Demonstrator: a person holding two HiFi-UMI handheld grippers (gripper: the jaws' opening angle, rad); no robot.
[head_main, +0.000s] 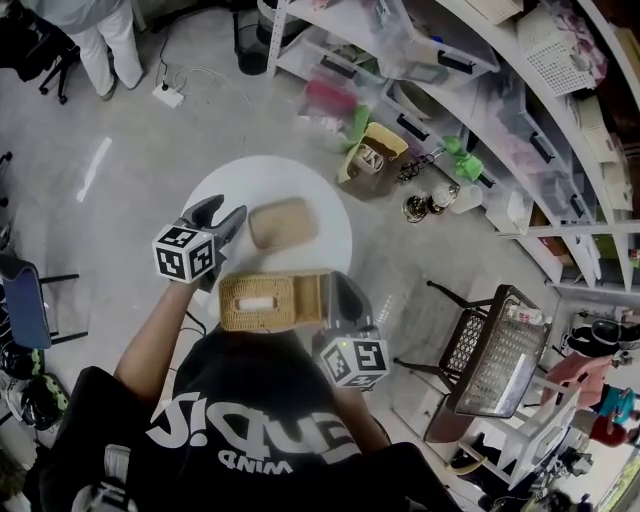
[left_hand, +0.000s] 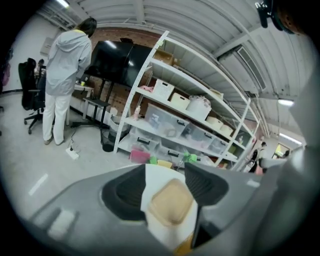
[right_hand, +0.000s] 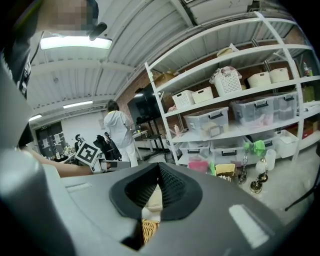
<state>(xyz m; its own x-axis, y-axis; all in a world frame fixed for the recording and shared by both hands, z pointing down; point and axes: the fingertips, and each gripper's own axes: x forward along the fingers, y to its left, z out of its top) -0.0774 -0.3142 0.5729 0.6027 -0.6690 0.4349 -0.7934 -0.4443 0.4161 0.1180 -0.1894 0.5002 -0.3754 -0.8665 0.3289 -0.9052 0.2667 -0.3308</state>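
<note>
A woven wicker box (head_main: 270, 301) with a white slot in its top sits at the near edge of the round white table (head_main: 330, 240). My right gripper (head_main: 340, 297) is at the box's right end, jaws closed on its wall; in the right gripper view the pads (right_hand: 172, 187) meet at the right gripper (right_hand: 159, 171) tips with wicker (right_hand: 148, 229) showing below. A tan rounded lid (head_main: 283, 222) lies further out on the table. My left gripper (head_main: 226, 213) stands open just left of it; between its jaws the left gripper view shows the lid (left_hand: 170, 202).
White shelving (head_main: 470, 90) with clear plastic bins runs along the right. A yellow bag (head_main: 372, 152) and brass items (head_main: 430, 203) sit on the floor by it. A dark wire chair (head_main: 490, 350) stands right, a blue chair (head_main: 25, 305) left. A person in white (head_main: 100, 40) stands far off.
</note>
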